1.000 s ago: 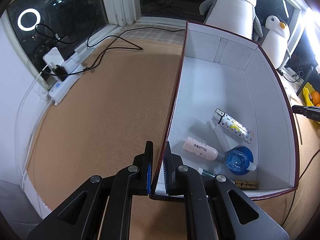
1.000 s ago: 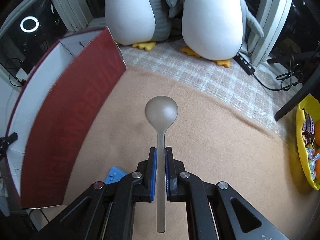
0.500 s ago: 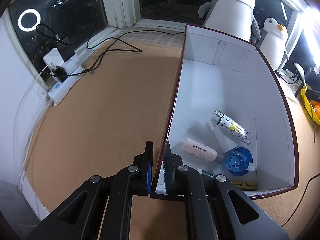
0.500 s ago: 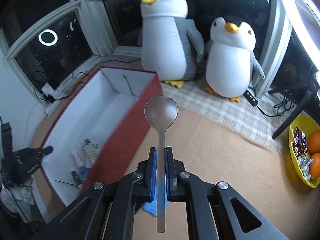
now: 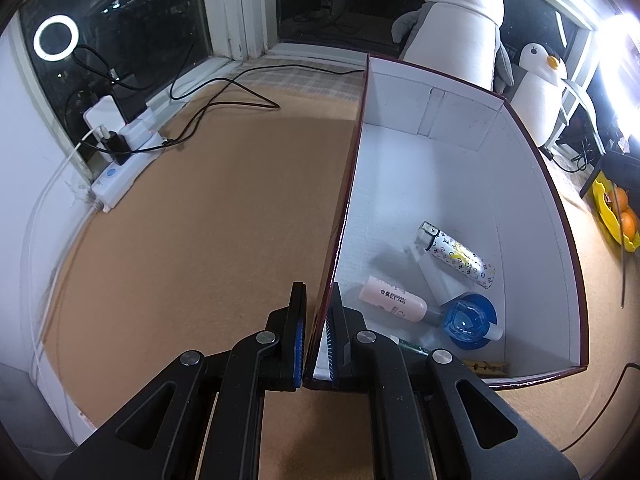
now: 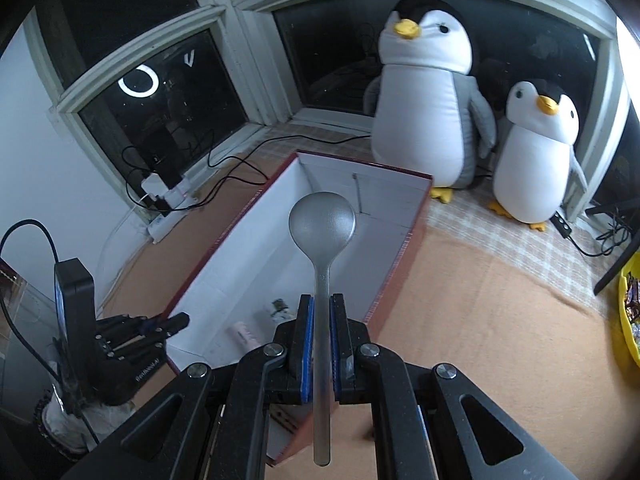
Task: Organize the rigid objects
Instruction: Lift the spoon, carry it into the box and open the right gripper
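- Left gripper [image 5: 316, 336]: fingers clamped on the near wall of the dark-red, white-lined cardboard box [image 5: 536, 168], steadying it.
- Right gripper [image 6: 320, 344]: fingers closed on the handle of the grey metal spoon [image 6: 322, 224], held above the box.
- Done: pink bottle [image 5: 392, 299], patterned lighter [image 5: 456, 254] and blue round item [image 5: 470, 320] lie inside.
- Remaining: release the spoon into the box.

Counted: two hand-held grippers, left [image 5: 317, 332] and right [image 6: 321, 342]; one spoon [image 6: 322, 236]; one box [image 5: 532, 184]; two plush penguins, large [image 6: 424, 92] and small [image 6: 538, 152]; one lighter [image 5: 456, 255]; one pink bottle [image 5: 392, 299]; one yellow bowl [image 5: 612, 216].
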The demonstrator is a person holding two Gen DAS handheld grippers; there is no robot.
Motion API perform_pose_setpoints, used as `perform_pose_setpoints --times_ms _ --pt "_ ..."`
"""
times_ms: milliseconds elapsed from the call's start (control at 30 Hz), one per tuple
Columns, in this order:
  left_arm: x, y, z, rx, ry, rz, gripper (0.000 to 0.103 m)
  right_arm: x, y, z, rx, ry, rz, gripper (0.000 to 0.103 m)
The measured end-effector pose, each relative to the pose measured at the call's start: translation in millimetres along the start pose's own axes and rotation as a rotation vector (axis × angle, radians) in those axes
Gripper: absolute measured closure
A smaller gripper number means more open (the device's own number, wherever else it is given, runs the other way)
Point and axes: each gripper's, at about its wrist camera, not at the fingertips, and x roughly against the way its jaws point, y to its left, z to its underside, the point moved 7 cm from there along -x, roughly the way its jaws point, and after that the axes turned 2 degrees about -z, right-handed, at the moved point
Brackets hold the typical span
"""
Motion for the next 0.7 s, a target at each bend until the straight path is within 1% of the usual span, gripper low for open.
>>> perform_pose_setpoints --times_ms 100,267,467,700 --pt "0.4 0.3 0.2 0.0 -0.003 0.005 0.095 -6.3 11.9 -4.1 0.009 0.001 -0.01 0.096" --pt "1.1 0.6 0.0 0.002 -0.008 0.012 0.095 -19.2 25.1 -10.9 0.015 0.004 0.003 0.096" --pt "2.2 -0.3 -0.9 -0.004 -0.011 0.018 0.095 -36.9 30.4 -10.0 0.035 0.022 0.048 0.096" --pt "1.2 -0.5 -1.1 -0.008 -0.009 0.018 0.095 -53.9 32.0 -6.8 0.047 0.042 0.074 0.096"
